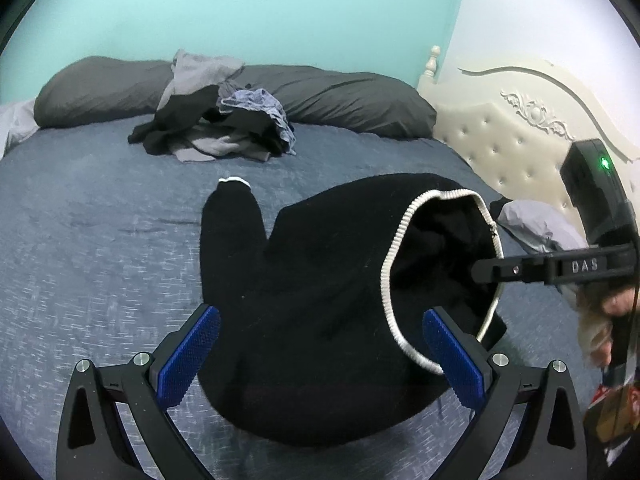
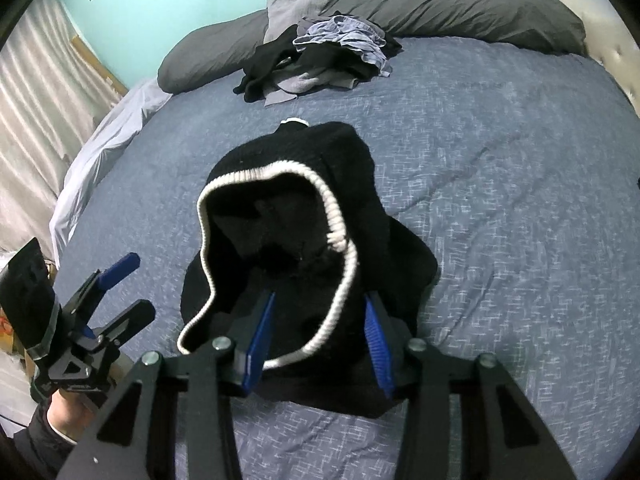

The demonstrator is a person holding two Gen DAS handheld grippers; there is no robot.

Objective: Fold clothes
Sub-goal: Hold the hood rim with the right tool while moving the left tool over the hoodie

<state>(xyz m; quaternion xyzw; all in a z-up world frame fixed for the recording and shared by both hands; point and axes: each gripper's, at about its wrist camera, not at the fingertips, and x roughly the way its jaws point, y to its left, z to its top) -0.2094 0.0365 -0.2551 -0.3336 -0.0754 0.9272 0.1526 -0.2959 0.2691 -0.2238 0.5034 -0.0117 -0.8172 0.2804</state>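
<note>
A black knit sweater [image 1: 312,280] [image 2: 344,152] with white trim lies on the blue bedspread [image 1: 100,240] [image 2: 500,160]. One sleeve [image 1: 232,216] points toward the pillows. Its white-edged hem [image 1: 390,264] [image 2: 280,168] stands up in an open loop. My right gripper [image 2: 318,340] [image 1: 478,272] is at the near side of that hem, blue pads against the bunched black fabric that fills the gap between them. My left gripper [image 1: 322,360] [image 2: 140,284] hovers off the sweater's left side, jaws wide and holding nothing.
A loose pile of dark, grey and blue clothes [image 1: 224,124] [image 2: 320,52] sits near the grey pillows [image 1: 100,88] [image 2: 460,4]. A cream tufted headboard [image 1: 520,128] borders the bed, with a pale lilac cloth [image 1: 532,220] beside it. A curtain [image 2: 32,100] hangs past the bed's edge.
</note>
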